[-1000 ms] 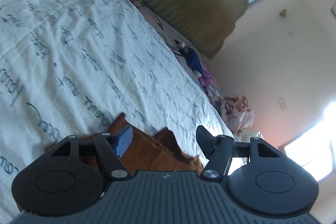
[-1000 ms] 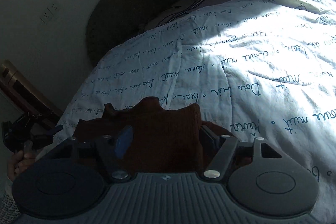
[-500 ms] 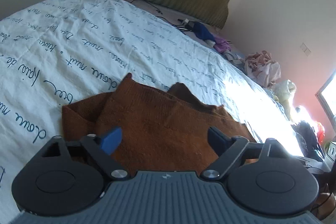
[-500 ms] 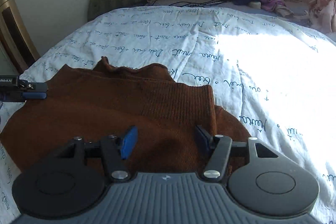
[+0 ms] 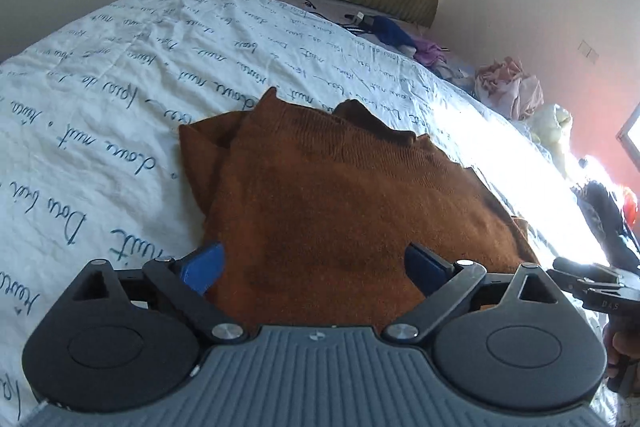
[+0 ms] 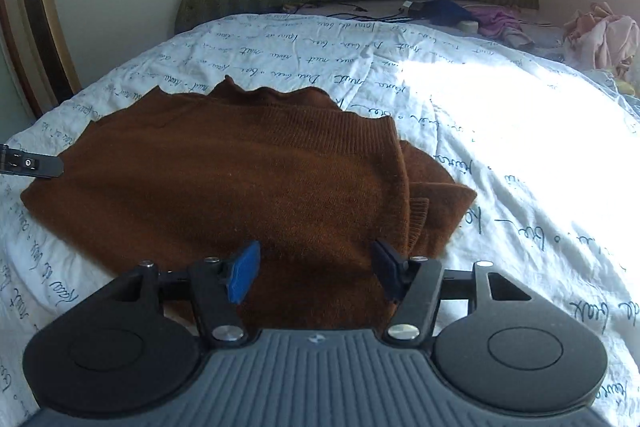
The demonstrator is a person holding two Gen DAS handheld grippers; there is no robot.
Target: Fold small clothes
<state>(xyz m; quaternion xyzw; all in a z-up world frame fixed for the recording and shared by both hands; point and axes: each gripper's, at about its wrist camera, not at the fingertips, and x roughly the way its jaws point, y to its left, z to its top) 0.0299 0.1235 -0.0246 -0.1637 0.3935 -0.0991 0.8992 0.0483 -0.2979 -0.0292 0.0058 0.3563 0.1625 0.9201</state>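
The brown sweater (image 6: 224, 187), lifted and bunched 1 second ago, now lies flat in a folded stack on the bed (image 6: 500, 147), near its left side. That fold looks laid down, so smoothing or another fold likely follows. The left hand-held gripper (image 5: 316, 267) and right hand-held gripper (image 6: 316, 271) hover low over the near edge, both spread wide, gripping nothing.

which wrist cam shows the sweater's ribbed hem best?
Right wrist: the brown sweater shows its ribbed hem clearly across the top fold. Left wrist shows the sweater folded, but no clear ribbing.
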